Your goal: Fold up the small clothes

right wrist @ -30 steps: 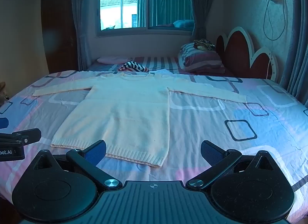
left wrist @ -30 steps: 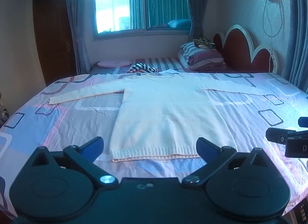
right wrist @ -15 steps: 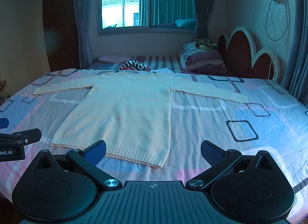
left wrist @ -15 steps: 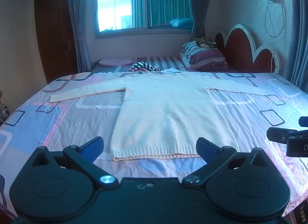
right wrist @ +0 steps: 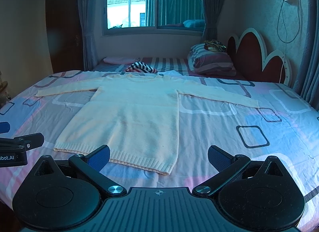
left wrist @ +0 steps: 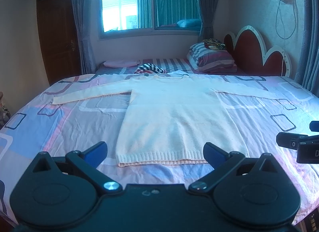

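Note:
A cream knitted sweater (left wrist: 175,116) (right wrist: 131,118) lies flat on the bed, face up, both sleeves spread out to the sides and its ribbed hem toward me. My left gripper (left wrist: 155,153) hovers open just short of the hem, nothing between its blue pads. My right gripper (right wrist: 159,157) is open too, over the hem's right corner, holding nothing. Each gripper shows at the edge of the other's view: the right gripper (left wrist: 299,146) and the left gripper (right wrist: 18,146).
The bed sheet (left wrist: 59,128) is pink and blue with square outlines. Striped pillows (left wrist: 211,60), a striped garment (left wrist: 150,68) and a pink cloth (left wrist: 121,63) lie at the far side. A red headboard (left wrist: 257,52) stands at the right, a window (left wrist: 149,6) behind.
Both views have shifted very slightly. The sweater has not moved and both grippers stay open.

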The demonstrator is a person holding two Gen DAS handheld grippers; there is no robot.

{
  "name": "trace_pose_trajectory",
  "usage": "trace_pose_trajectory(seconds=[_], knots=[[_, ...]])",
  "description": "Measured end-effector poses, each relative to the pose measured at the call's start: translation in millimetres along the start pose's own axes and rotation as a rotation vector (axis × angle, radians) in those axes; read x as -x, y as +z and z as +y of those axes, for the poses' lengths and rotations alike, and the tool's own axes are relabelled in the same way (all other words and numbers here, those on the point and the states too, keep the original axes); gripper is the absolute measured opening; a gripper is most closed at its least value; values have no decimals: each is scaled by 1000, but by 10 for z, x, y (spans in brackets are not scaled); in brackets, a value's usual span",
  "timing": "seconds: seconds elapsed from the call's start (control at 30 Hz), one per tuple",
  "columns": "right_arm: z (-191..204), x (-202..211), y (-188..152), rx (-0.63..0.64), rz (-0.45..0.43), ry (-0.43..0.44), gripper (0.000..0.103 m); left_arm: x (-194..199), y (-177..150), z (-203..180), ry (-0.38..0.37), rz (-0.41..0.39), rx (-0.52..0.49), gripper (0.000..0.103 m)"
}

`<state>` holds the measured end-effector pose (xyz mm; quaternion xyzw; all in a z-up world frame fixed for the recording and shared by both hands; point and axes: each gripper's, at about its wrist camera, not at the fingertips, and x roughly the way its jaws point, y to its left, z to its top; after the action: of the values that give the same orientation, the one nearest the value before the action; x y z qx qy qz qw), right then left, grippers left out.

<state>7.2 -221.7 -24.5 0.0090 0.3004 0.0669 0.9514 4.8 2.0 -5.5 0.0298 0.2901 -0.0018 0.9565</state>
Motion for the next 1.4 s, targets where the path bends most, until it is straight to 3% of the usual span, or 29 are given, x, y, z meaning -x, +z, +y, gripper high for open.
trace_pose_trajectory(seconds=[1.4], knots=[[28, 39, 1, 3, -7, 11, 103, 0, -9, 25, -3, -1, 4, 102]])
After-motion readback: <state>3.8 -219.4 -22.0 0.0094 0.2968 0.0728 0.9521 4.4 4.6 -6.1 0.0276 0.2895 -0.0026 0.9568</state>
